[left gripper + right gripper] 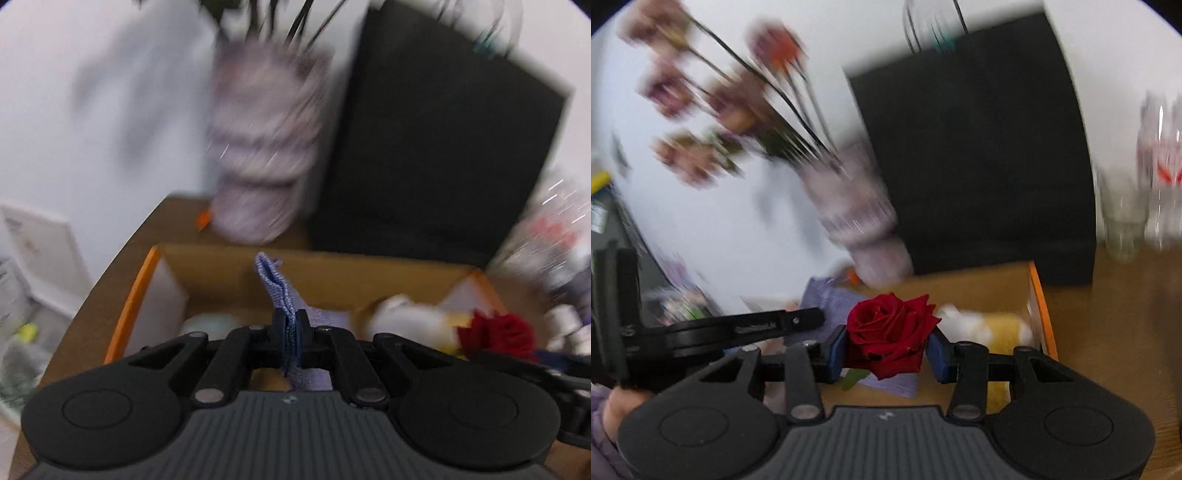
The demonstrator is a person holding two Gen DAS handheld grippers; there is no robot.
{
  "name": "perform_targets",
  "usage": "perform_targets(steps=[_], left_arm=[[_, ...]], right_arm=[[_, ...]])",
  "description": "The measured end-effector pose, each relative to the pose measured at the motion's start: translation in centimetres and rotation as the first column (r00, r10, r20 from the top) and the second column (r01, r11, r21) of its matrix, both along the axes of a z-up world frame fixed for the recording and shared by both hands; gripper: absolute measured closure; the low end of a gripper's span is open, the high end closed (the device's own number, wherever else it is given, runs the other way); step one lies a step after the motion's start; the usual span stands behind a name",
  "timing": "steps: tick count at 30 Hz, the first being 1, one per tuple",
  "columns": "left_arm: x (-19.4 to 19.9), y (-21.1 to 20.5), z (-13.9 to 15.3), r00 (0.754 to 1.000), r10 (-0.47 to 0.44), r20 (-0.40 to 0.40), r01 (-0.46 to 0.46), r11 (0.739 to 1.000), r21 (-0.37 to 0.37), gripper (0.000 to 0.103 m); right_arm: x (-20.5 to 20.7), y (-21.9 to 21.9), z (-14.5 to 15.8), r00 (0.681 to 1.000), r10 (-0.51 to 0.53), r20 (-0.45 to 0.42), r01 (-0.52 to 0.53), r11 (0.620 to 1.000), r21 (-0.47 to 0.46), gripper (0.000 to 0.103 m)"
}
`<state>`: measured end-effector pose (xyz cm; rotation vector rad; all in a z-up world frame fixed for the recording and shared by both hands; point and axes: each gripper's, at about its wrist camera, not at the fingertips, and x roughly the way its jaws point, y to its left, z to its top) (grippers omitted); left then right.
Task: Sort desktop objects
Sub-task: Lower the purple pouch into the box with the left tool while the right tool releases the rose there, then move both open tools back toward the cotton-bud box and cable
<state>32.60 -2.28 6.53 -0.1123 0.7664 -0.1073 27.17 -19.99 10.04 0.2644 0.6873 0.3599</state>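
Note:
My left gripper [291, 338] is shut on a lilac cloth [275, 284], whose folded end sticks up above the fingers over an open cardboard box [332, 275]. In the right wrist view my right gripper [888, 349] is shut on a red rose [888, 330], its blue pads pressed against both sides of the bloom, above the same cardboard box [1039, 295]. The lilac cloth [827, 297] and the left gripper's black body show to the left of the rose. The red rose [496, 332] also appears at the right in the left wrist view. A white and yellow soft toy [990, 326] lies in the box.
A ribbed vase [857, 218] of dried flowers stands behind the box, beside a black paper bag [979, 158]. Clear glass bottles [1161, 173] stand on the wooden table [1115, 325] at the right. A hand [617, 406] shows at the lower left. Both views are blurred.

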Motion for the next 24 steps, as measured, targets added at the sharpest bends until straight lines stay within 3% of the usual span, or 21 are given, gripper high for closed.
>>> perform_targets(steps=[3,4,6,7,9,11,13,16,20,24], left_arm=[[0.5,0.1,-1.3,0.999,-0.008,-0.038,0.008,1.000,0.018,0.093],[0.3,0.1,-1.1,0.999,-0.025,-0.036,0.025,1.000,0.015,0.087],[-0.7,0.2,-0.1,0.999,-0.040,0.011,0.040,0.999,0.003,0.049],[-1.5,0.3,0.7,0.998,-0.044,0.051,0.044,0.999,0.007,0.044],[-2.8,0.3,2.2,0.991,-0.061,0.118,0.057,0.998,0.034,0.039],[-4.1,1.0,3.5,0.990,-0.069,0.125,0.068,0.998,0.007,0.036],[-5.7,1.9,4.8,0.991,-0.064,0.121,0.069,0.997,-0.035,0.035],[-9.1,2.5,6.4,0.985,-0.076,0.155,0.080,0.997,-0.018,0.021],[-14.8,2.7,7.2,0.974,-0.104,0.200,0.106,0.994,-0.001,0.009],[-20.7,3.6,6.3,0.973,-0.095,0.209,0.104,0.994,-0.033,0.003]], right_arm=[[2.2,1.3,-1.7,0.997,-0.007,-0.081,0.000,0.996,-0.084,0.059],[2.6,1.5,-2.2,0.995,-0.008,-0.101,-0.002,0.996,-0.094,0.059],[3.7,2.3,-3.3,0.989,-0.004,-0.147,-0.015,0.992,-0.124,0.058],[4.0,2.7,-3.8,0.986,-0.006,-0.164,-0.018,0.989,-0.144,0.056],[4.2,3.2,-4.4,0.983,-0.038,-0.180,0.004,0.983,-0.183,0.057],[3.8,3.1,-3.9,0.982,-0.056,-0.178,0.024,0.984,-0.179,0.051],[2.5,2.3,-3.0,0.986,-0.068,-0.153,0.046,0.989,-0.143,0.035],[-0.4,1.1,-0.9,0.991,-0.109,-0.083,0.099,0.987,-0.124,0.020],[-6.1,-0.8,1.3,0.992,-0.125,-0.004,0.125,0.988,-0.087,0.018],[-12.8,-2.5,1.4,0.986,-0.148,0.071,0.152,0.987,-0.053,0.012]])
